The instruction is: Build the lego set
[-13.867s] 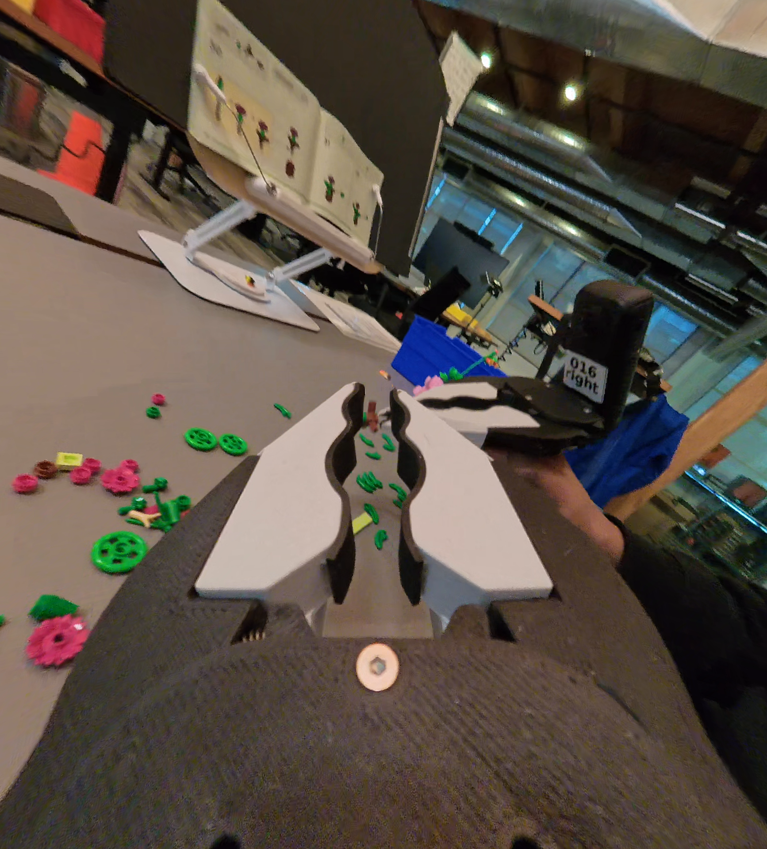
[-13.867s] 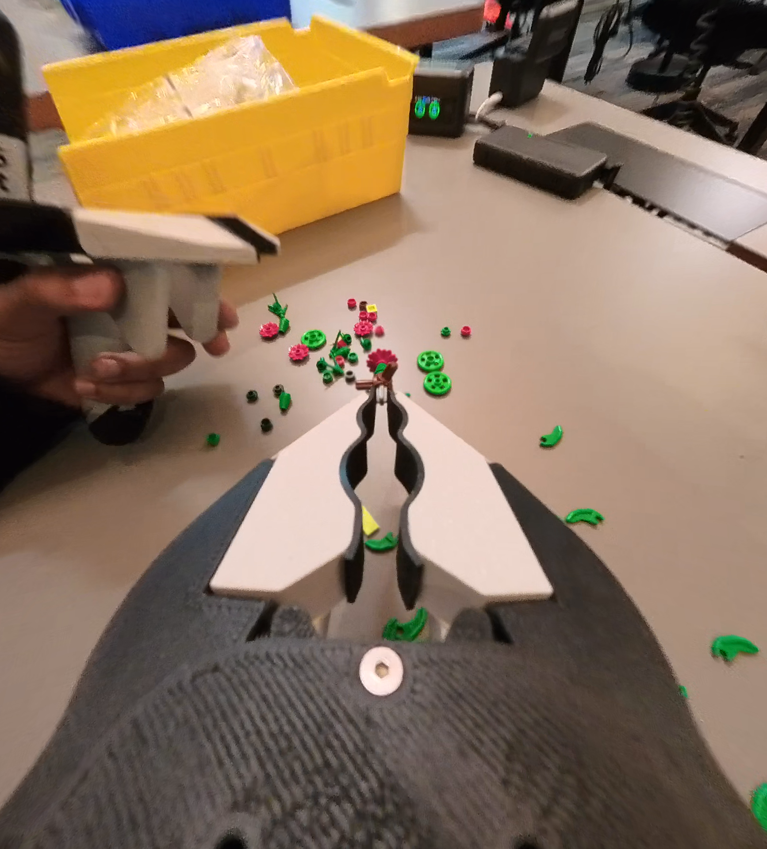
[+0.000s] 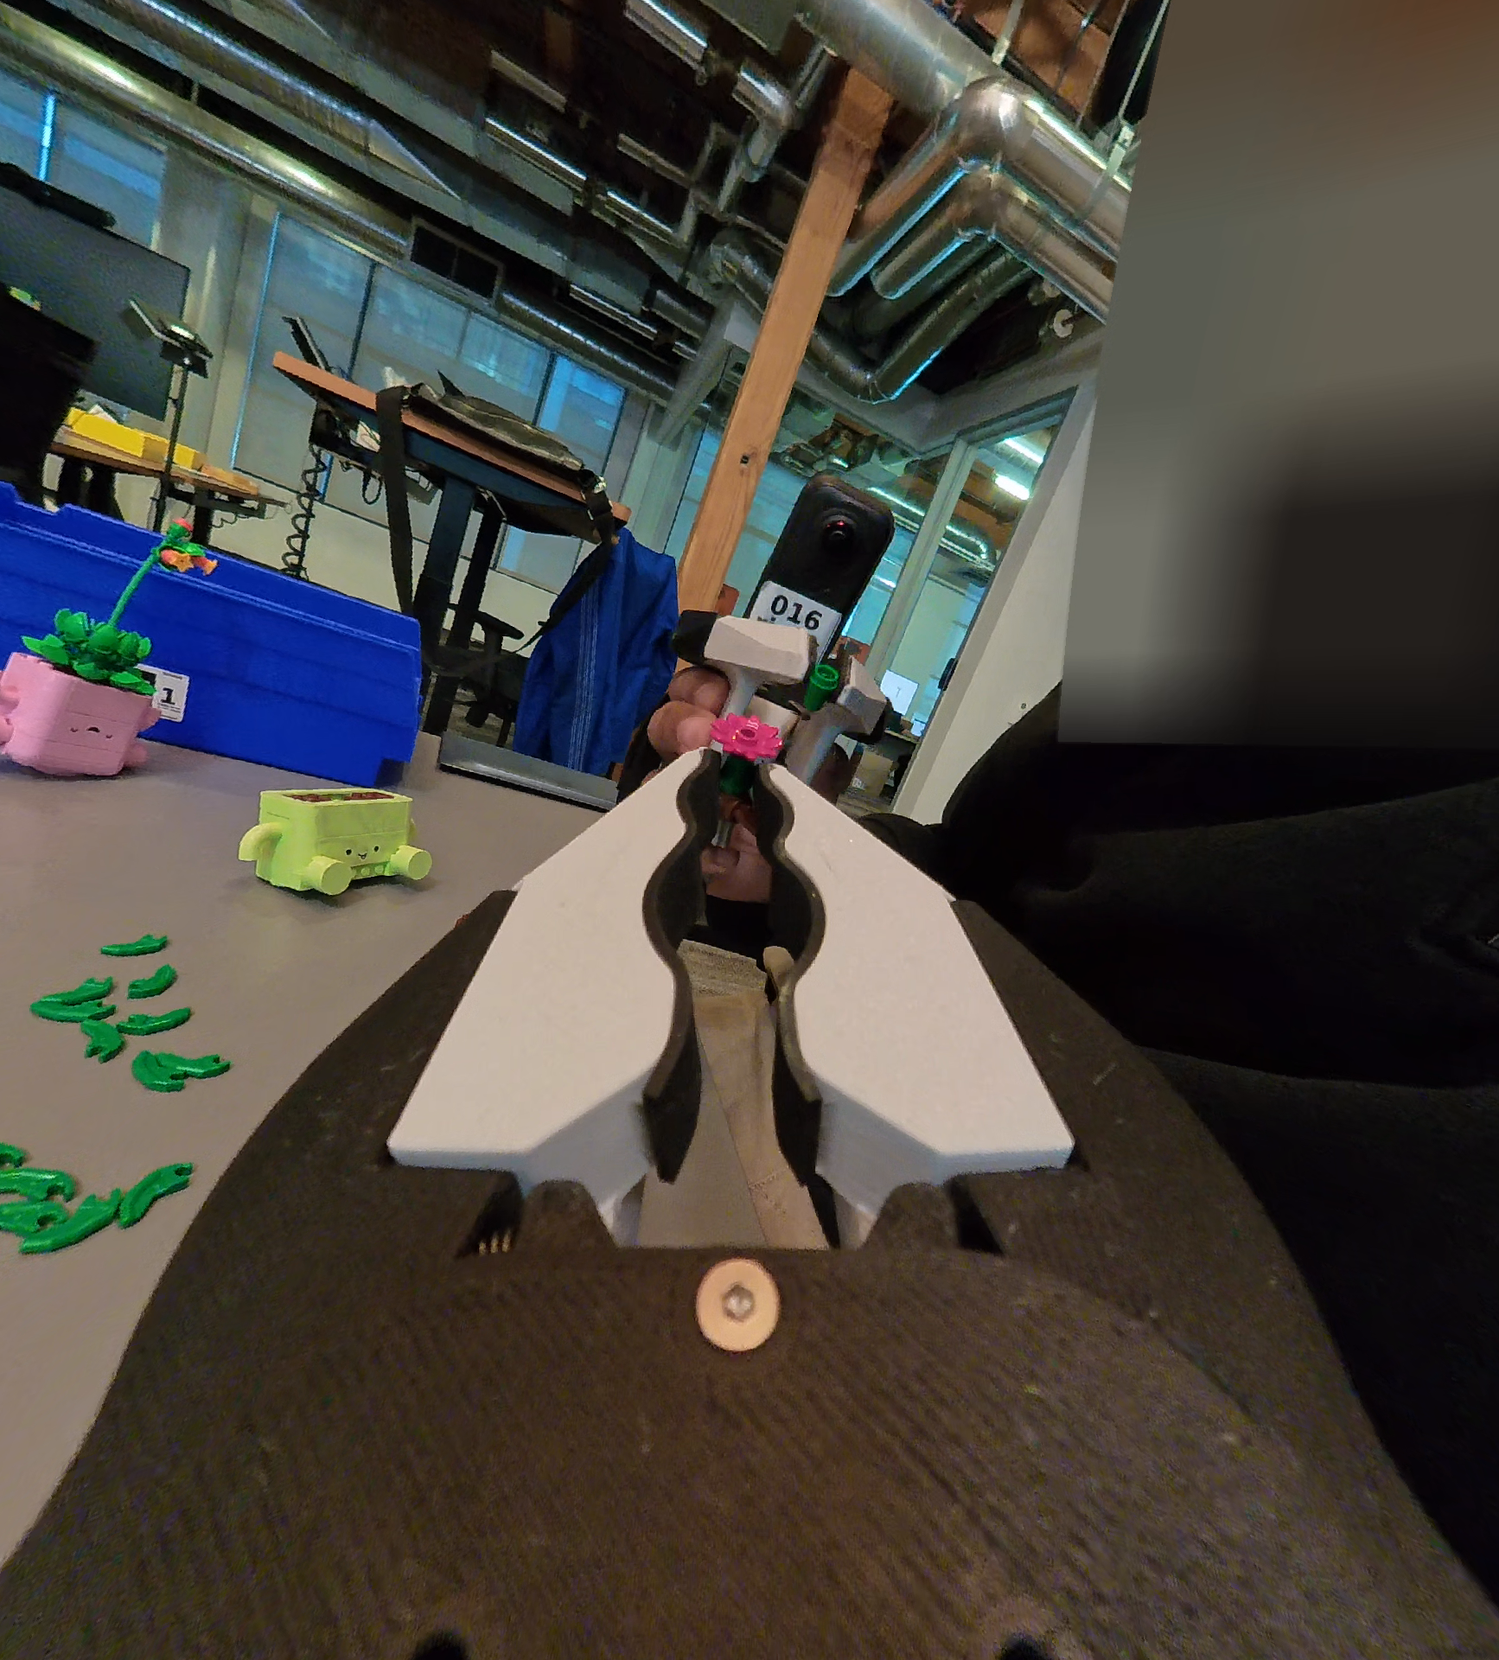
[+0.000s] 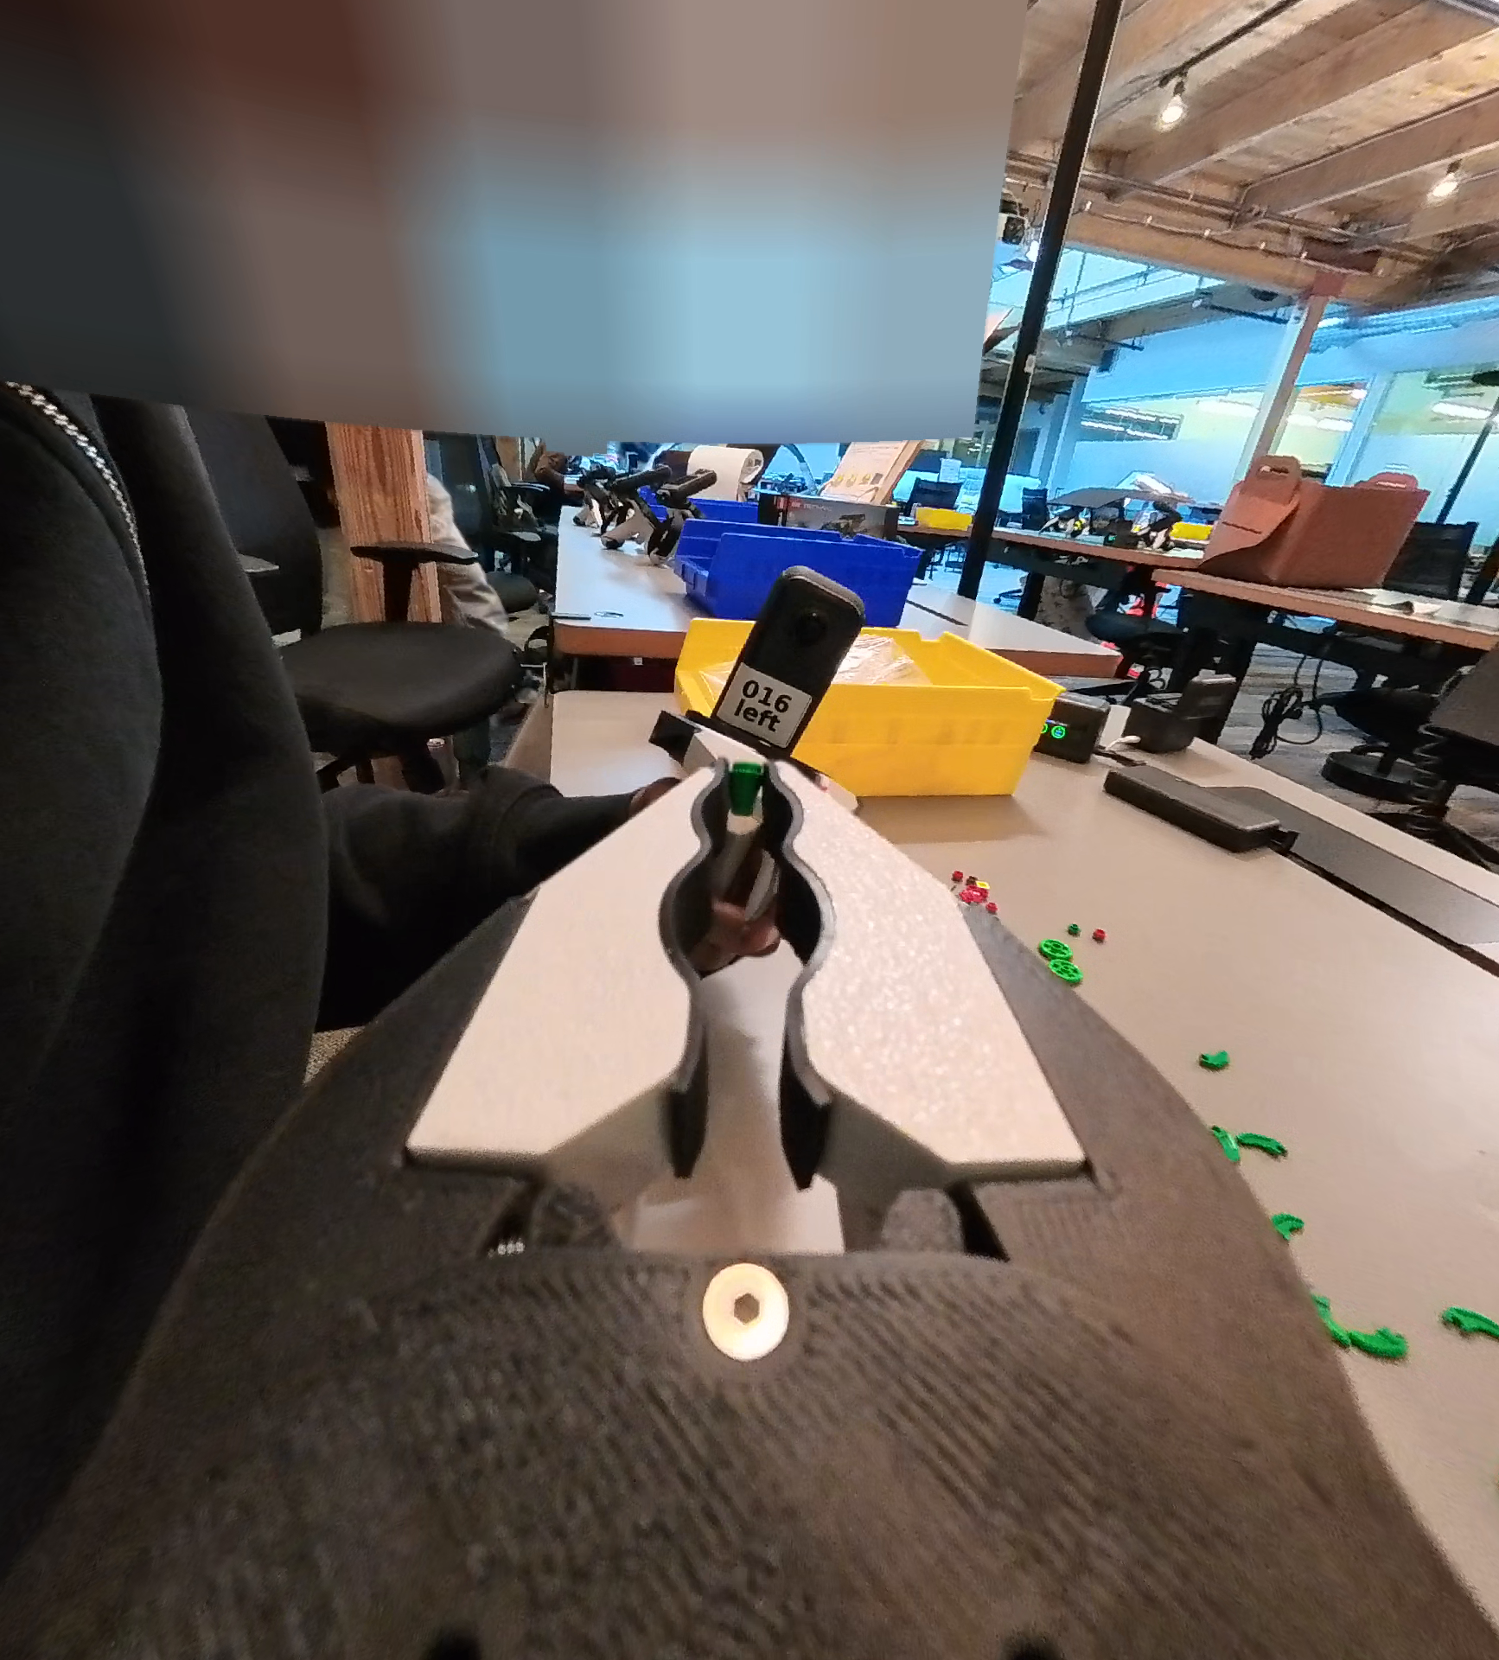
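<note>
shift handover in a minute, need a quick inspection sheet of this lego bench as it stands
surface: grey table, flat.
job's things: pink lego pot with green plant; lime lego pot, no plant; curved green leaf pieces scattered.
clutter: yellow plastic bin, blue plastic bin.
grippers: left gripper shut on green stem with pink flower; right gripper shut on small green peg.
cables: nothing seen on this table.
surroundings: other desks, black office chair, ceiling ducts.

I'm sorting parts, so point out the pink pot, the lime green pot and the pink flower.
pink pot [image 3: 63, 723], left wrist view, front wall
lime green pot [image 3: 337, 835], left wrist view, front face
pink flower [image 3: 746, 737], left wrist view, petals
</note>
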`<state>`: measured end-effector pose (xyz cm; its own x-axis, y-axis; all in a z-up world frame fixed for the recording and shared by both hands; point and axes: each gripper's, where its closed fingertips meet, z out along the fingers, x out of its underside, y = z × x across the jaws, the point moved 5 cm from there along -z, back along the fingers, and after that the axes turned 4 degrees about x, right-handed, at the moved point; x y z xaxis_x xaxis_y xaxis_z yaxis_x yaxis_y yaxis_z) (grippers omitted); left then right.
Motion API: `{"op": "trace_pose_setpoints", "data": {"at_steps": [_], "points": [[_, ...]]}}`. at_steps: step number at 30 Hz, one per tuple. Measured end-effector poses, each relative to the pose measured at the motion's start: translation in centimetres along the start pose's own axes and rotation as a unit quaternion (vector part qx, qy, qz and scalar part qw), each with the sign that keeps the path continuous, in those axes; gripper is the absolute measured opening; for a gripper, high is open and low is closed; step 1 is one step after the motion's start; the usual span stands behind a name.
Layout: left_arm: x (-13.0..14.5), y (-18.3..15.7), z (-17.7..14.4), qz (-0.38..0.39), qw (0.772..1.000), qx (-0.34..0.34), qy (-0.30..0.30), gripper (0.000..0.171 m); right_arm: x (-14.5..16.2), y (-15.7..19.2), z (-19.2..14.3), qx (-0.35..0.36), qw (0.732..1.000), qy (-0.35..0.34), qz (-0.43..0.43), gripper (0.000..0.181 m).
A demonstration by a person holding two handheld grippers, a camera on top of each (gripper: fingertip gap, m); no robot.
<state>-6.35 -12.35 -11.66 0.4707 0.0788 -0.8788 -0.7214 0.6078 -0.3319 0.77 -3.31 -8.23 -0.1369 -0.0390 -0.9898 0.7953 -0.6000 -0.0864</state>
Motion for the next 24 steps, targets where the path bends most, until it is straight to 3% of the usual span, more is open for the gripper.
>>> {"op": "trace_pose_setpoints", "data": {"at_steps": [14,19,24], "points": [[0.0,0.0,0.1,0.001,1.000,0.000,0.002,0.003,0.6,0.0,0.3,-0.007,1.000,0.021,0.009,0.005],[0.4,0.4,0.2,0.012,1.000,-0.020,0.019,0.003,2.1,-1.3,0.2,0.047,0.990,0.129,-0.043,0.005],[1.6,1.4,0.5,0.016,0.996,-0.060,0.067,0.003,3.9,-1.1,0.3,0.076,0.947,0.254,-0.182,0.005]]}}
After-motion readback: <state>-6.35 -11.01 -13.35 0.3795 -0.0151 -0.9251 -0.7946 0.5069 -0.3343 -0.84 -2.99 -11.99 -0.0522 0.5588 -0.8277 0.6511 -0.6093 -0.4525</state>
